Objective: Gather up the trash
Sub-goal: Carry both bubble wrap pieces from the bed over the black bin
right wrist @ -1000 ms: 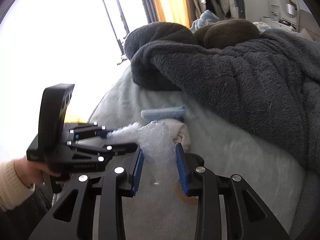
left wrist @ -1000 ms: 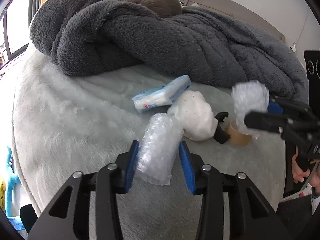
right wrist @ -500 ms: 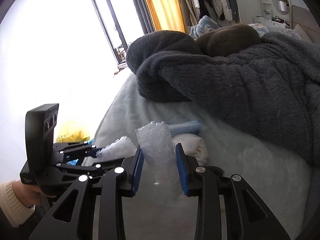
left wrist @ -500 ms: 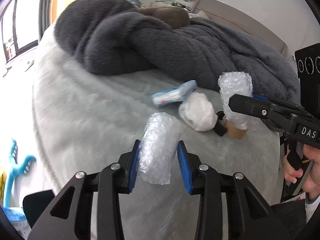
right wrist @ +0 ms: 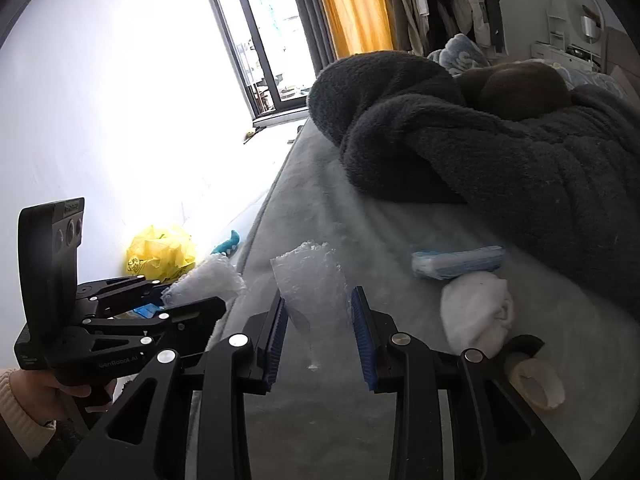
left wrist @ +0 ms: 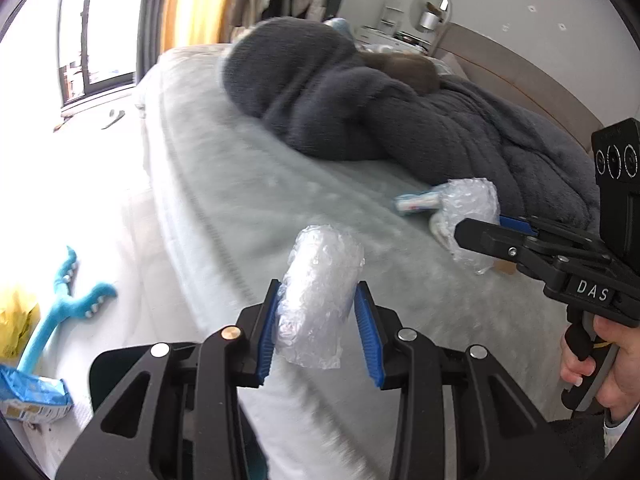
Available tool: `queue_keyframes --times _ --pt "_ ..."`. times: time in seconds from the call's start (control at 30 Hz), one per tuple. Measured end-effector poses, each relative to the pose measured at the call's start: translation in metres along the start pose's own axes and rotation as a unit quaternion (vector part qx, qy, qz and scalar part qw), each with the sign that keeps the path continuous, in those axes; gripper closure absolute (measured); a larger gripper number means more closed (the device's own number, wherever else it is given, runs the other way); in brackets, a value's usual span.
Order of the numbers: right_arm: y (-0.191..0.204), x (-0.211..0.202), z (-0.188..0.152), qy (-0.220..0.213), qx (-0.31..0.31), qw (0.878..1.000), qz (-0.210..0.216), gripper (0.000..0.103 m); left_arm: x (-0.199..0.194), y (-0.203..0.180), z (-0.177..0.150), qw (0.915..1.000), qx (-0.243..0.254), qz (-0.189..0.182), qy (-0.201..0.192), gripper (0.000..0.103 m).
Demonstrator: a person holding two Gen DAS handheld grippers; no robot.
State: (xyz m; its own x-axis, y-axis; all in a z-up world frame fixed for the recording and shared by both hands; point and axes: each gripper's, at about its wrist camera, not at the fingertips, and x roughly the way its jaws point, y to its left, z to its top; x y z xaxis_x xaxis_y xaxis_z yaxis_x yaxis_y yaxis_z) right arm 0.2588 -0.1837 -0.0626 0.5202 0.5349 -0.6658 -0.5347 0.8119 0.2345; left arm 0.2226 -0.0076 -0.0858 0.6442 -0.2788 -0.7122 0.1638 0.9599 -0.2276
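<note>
My left gripper (left wrist: 318, 332) is shut on a roll of bubble wrap (left wrist: 320, 292) and holds it above the bed's left edge. My right gripper (right wrist: 318, 332) is shut on a second piece of bubble wrap (right wrist: 310, 284), also lifted; it shows in the left wrist view (left wrist: 472, 216) at the right. On the pale bed cover (right wrist: 328, 208) lie a blue-and-white tissue pack (right wrist: 458, 266), a crumpled white wad (right wrist: 476, 312) and a cardboard tape ring (right wrist: 534, 384). The left gripper shows at the lower left of the right wrist view (right wrist: 200, 292).
A dark grey fleece blanket (right wrist: 480, 152) is heaped across the bed. On the floor left of the bed are a yellow plastic bag (right wrist: 160, 256), a blue plush toy (left wrist: 64, 300) and a blue snack packet (left wrist: 32, 396). A window (right wrist: 264, 40) lies beyond.
Both grippers have lifted and swung left with their bubble wrap, away from the trash on the bed. The floor and yellow bag have come into view.
</note>
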Motion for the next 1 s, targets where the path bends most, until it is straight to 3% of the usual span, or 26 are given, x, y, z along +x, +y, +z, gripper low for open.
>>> queue_keyframes --times 0.4,0.8,1.0 --pt "0.070 0.027 0.007 0.000 -0.035 0.999 0.026 0.070 -0.029 0.067 -0.025 0.9977 -0.042 0.052 0.008 0.064" --pt "0.128 0.070 0.010 0.020 -0.064 0.996 0.056 0.070 -0.039 0.129 -0.053 0.9924 -0.075 0.087 0.044 0.064" --pt "0.152 0.088 0.009 0.033 -0.078 0.994 0.072 0.070 -0.035 0.155 -0.071 0.9870 -0.092 0.101 0.085 0.064"
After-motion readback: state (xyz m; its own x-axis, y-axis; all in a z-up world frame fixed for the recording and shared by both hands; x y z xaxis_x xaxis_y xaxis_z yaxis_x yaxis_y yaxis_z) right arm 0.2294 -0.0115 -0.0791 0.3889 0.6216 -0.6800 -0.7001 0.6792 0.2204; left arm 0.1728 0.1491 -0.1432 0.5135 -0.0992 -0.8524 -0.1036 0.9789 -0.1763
